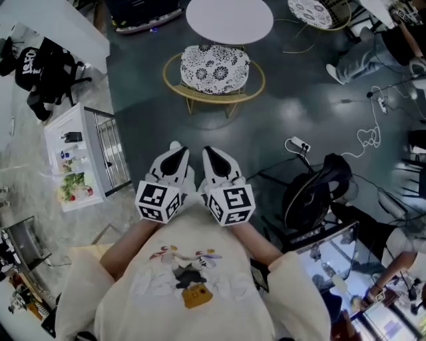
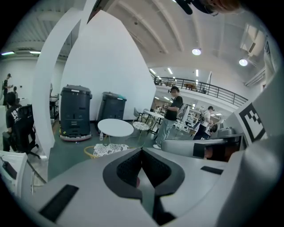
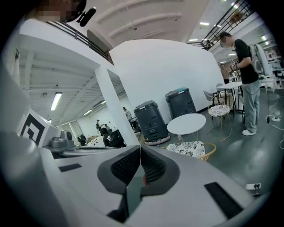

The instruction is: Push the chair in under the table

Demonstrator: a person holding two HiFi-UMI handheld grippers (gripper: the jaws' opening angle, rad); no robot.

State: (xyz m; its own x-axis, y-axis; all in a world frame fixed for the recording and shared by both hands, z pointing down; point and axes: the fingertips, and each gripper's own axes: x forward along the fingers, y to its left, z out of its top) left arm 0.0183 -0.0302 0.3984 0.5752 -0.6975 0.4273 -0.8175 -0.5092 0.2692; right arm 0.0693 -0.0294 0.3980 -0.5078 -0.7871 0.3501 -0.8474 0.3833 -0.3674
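While both clench on nothing: left gripper (image 1: 176, 150), right gripper (image 1: 209, 153), lower centre | chair (image 1: 214, 69) upper centre, just short of table (image 1: 229, 18) | likely risk: off-centre push on round rim skews chair sideways

No words, numbers or brand names can be read. A black fabric garment (image 1: 34, 66), well apart to the left of the left gripper (image 1: 174, 153), bears white lettering too blurred to make out. The white cubes (image 1: 158, 200) on the left gripper and the right gripper (image 1: 214, 154) show only black square patterns.
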